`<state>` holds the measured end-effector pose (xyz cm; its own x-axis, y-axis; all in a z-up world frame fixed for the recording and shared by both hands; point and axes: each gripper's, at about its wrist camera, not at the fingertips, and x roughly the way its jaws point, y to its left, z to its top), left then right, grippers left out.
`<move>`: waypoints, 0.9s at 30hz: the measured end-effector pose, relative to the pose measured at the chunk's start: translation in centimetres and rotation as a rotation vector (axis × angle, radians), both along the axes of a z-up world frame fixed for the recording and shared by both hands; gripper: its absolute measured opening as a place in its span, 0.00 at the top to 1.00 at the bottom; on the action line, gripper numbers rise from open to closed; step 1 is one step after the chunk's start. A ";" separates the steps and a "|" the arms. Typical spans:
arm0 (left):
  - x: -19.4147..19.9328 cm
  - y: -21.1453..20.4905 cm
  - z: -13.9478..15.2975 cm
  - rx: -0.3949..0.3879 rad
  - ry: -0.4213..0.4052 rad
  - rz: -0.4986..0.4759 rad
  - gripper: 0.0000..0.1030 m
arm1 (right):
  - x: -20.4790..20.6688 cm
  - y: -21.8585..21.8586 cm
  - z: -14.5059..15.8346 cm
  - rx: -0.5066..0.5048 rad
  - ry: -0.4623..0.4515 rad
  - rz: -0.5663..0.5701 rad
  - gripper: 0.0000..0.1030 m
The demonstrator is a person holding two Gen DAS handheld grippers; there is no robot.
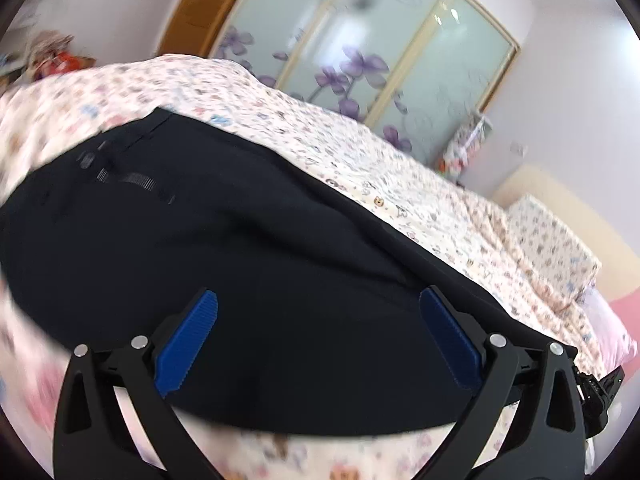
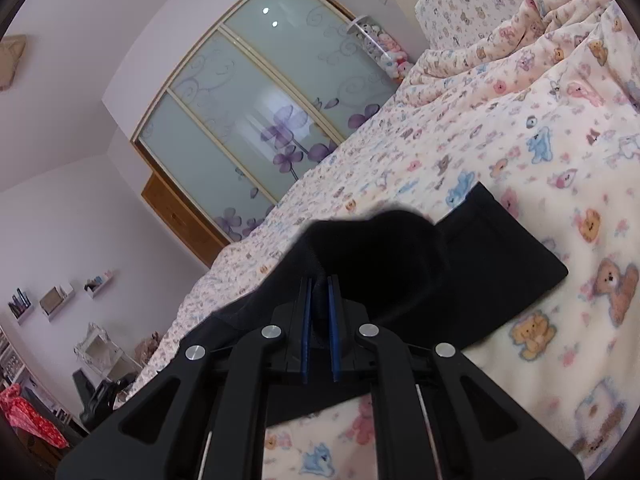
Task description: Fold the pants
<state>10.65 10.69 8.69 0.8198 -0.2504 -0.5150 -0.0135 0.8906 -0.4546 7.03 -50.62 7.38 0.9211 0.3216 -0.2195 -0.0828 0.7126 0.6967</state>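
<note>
Black pants (image 1: pixel 208 264) lie spread over the bed in front of us, a dark sheet of cloth on a cream fleece blanket (image 2: pixel 540 168) printed with teddy bears and small animals. In the right wrist view one end of the pants lies flat on the blanket while a fold of the cloth bulges up just ahead of our right gripper (image 2: pixel 320 284); its blue pads are pressed nearly together and pinch that black cloth between them. In the left wrist view our left gripper (image 1: pixel 318 300) hangs over the pants with its blue pads (image 1: pixel 188 340) spread wide apart and nothing caught between them; the picture is blurred. Beyond the far edge of the bed stands a wardrobe (image 2: pixel 256 120) with frosted sliding doors painted with purple flowers.
</note>
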 end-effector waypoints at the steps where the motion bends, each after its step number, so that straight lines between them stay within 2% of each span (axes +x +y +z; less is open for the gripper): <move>1: 1.1 0.2 0.4 0.009 0.020 -0.014 0.02 | 0.1 -0.1 0.1 0.002 -0.005 -0.001 0.92; 4: 5.8 0.6 1.6 -0.021 0.085 -0.046 0.02 | 0.3 -0.6 -0.3 0.048 -0.020 0.000 0.92; 8: 13.6 1.9 0.8 -0.258 0.163 -0.082 0.02 | 0.4 -0.9 -0.6 0.050 -0.025 0.016 0.92; 9: 16.0 2.1 0.2 -0.326 0.187 -0.057 0.02 | 0.2 -0.7 -0.6 0.049 -0.028 0.019 0.92; 11: 19.3 2.2 -0.8 -0.367 0.222 -0.012 0.03 | 0.1 -0.6 -0.6 0.040 -0.037 0.026 0.92; 13: 22.9 1.6 -2.0 -0.354 0.263 0.023 0.06 | 0.4 -0.8 -0.8 0.013 -0.034 0.032 0.92; 14: 24.4 1.6 -2.3 -0.335 0.278 0.033 0.18 | 0.5 -0.8 -0.9 0.006 -0.030 0.033 0.92; 16: 27.4 1.3 -3.5 -0.294 0.309 0.073 0.31 | 0.8 -1.0 -1.3 -0.007 -0.020 0.041 0.92; 19: 30.0 1.8 -5.7 -0.361 0.305 0.136 0.35 | 1.4 -1.5 -2.0 0.002 -0.002 0.054 0.92; 21: 31.1 1.9 -6.7 -0.338 0.304 0.169 0.43 | 1.6 -1.6 -2.1 0.004 0.002 0.063 0.92; 22: 31.7 1.8 -6.8 -0.322 0.301 0.176 0.51 | 1.6 -1.6 -2.2 -0.001 0.002 0.067 0.92; 23: 32.4 1.8 -6.9 -0.307 0.298 0.182 0.66 | 1.6 -1.6 -2.1 -0.011 0.002 0.070 0.92; 24: 32.7 1.8 -7.0 -0.303 0.298 0.182 0.75 | 1.6 -1.5 -2.1 -0.022 0.002 0.071 0.92; 25: 32.9 2.0 -7.3 -0.303 0.291 0.192 0.89 | 1.7 -1.5 -2.2 -0.025 0.003 0.074 0.92; 26: 32.7 2.2 -7.4 -0.305 0.280 0.197 0.97 | 1.8 -1.5 -2.2 -0.027 0.006 0.076 0.92; 27: 32.5 2.4 -7.3 -0.305 0.271 0.201 0.97 | 1.8 -1.4 -2.3 -0.028 0.009 0.075 0.92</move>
